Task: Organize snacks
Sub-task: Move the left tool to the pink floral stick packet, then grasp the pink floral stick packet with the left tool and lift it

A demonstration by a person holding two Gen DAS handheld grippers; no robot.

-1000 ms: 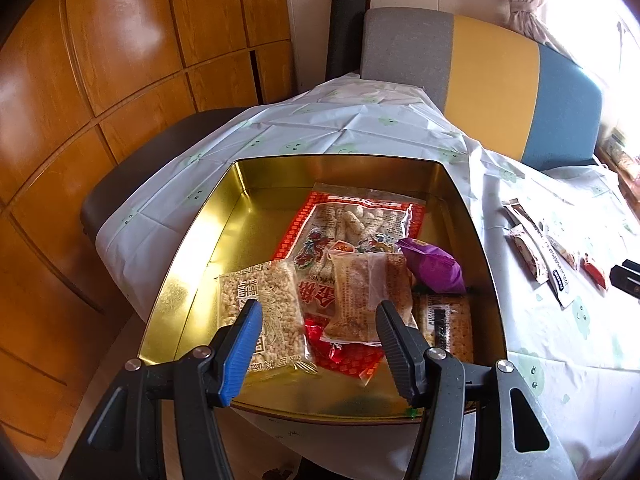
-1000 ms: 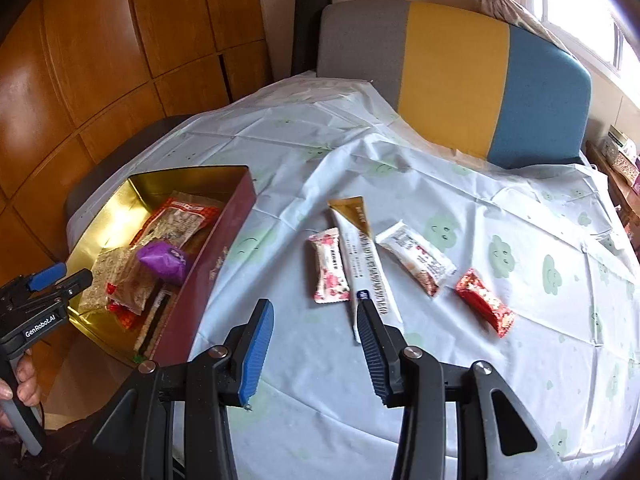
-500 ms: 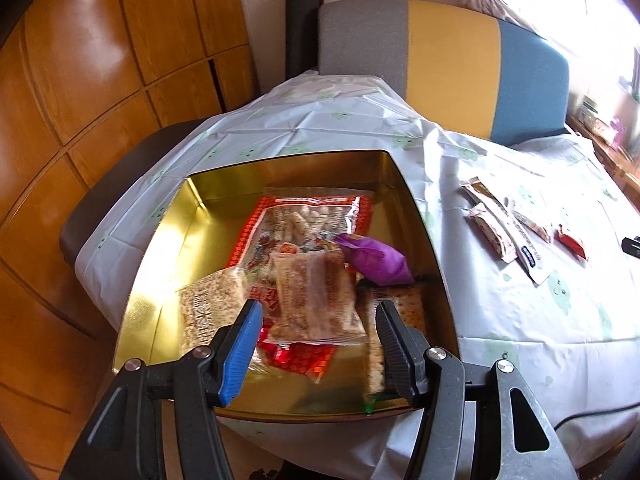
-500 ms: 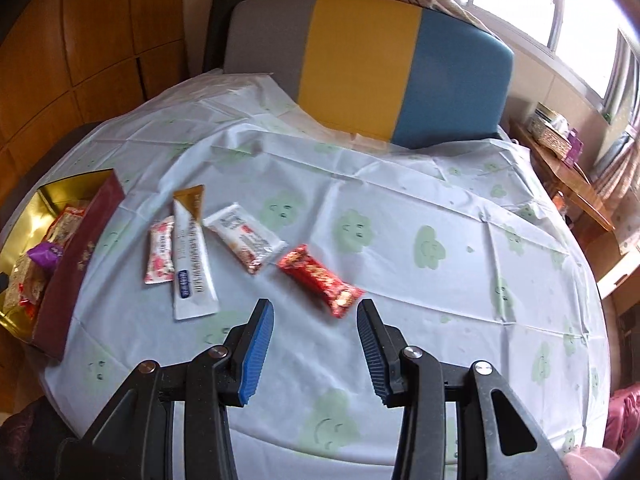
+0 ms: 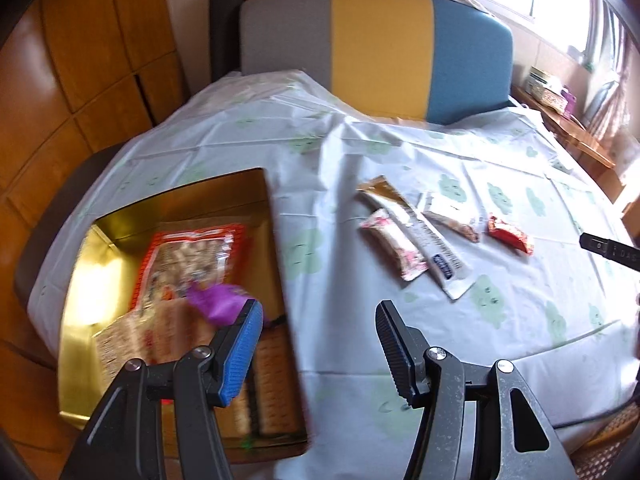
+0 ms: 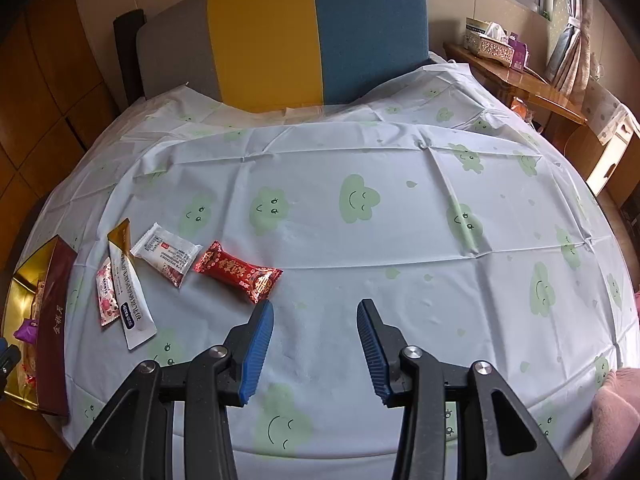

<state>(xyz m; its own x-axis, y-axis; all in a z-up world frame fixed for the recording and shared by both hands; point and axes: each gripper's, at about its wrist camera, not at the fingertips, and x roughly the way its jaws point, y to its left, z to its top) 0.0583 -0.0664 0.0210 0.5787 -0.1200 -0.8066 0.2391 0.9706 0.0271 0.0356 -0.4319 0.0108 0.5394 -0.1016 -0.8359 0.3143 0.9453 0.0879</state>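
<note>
Cloud-print tablecloth (image 6: 360,160) holds four loose snacks beside the gold tin (image 5: 84,280); both grippers (image 6: 315,316) (image 5: 318,316) gape empty, so center the red candy (image 6: 238,270) between the right jaws first

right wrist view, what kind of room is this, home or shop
Most likely a home, perhaps a living or dining room. A round table under a cloud-print tablecloth stands before a padded grey, yellow and blue seat back, with curtains at a window and a tissue box on a wooden side table.
</note>
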